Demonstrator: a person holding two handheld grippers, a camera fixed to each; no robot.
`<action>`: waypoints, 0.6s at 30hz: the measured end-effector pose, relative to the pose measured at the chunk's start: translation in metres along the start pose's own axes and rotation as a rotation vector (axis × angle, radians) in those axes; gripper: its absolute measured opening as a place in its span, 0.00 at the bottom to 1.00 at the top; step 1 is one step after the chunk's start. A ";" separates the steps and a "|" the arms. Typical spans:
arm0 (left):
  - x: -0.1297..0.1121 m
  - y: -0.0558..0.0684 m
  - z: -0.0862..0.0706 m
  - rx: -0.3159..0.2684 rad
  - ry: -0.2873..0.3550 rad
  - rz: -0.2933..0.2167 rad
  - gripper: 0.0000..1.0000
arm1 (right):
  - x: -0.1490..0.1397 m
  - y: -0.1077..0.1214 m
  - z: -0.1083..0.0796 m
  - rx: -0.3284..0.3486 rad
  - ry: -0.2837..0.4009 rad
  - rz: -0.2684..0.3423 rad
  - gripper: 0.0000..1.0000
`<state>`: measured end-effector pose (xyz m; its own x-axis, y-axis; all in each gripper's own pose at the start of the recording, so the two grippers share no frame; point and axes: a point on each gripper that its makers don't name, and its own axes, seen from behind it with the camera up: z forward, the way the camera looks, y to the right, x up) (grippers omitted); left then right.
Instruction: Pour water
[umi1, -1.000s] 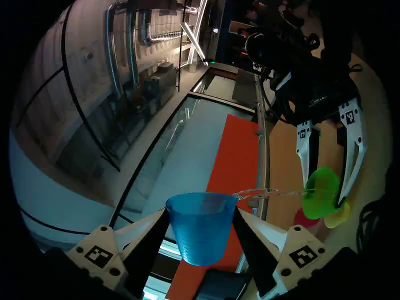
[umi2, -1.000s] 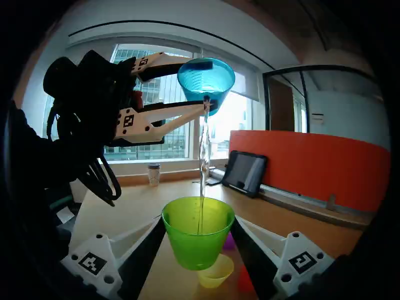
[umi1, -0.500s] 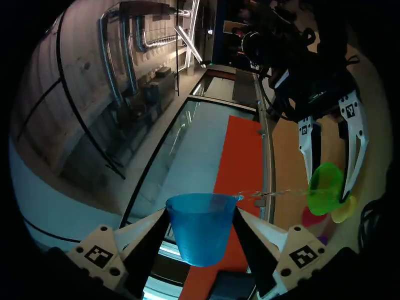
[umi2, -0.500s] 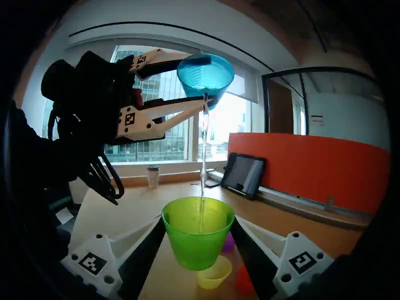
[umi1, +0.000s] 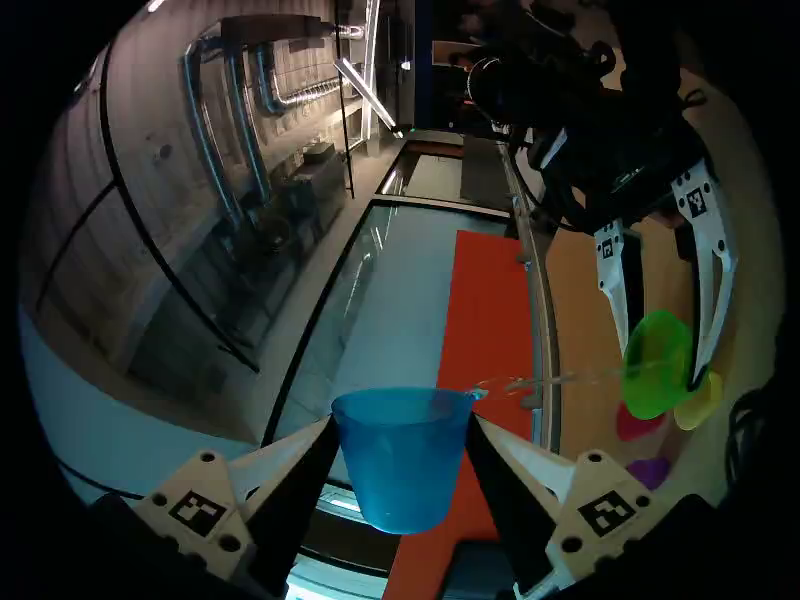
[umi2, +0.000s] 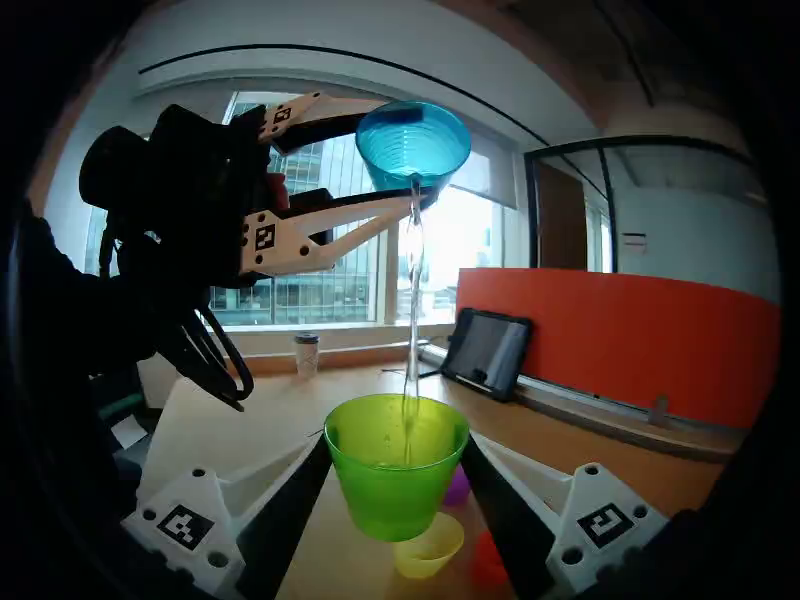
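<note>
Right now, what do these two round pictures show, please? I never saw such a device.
A person holds a two-finger gripper in each hand; each carries a camera. The left gripper view looks along the left gripper, shut on a tilted translucent blue plastic cup. A thin stream of water falls into the translucent green plastic cup, on which the right gripper, seen in its own view, is shut. On the wooden table are a small yellow cup and a dark tablet.

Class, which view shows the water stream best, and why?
The right gripper view: the stream falls full length from the blue cup into the green cup. The left gripper view shows it thin and faint.
</note>
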<state>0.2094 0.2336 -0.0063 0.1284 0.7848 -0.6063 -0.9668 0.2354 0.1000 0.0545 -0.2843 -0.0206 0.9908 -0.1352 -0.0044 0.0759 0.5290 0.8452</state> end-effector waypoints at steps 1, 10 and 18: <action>0.000 0.000 0.000 0.001 0.001 0.004 0.86 | 0.000 0.000 0.000 0.000 0.001 0.000 0.91; 0.001 0.001 0.000 0.005 0.004 0.043 0.86 | 0.002 -0.001 0.001 0.000 0.004 -0.002 0.91; 0.003 0.001 0.000 0.012 0.010 0.075 0.86 | 0.002 -0.002 0.002 -0.001 0.004 -0.003 0.91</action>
<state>0.2086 0.2361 -0.0084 0.0531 0.7949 -0.6044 -0.9708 0.1828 0.1552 0.0559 -0.2872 -0.0217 0.9910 -0.1334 -0.0091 0.0789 0.5292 0.8448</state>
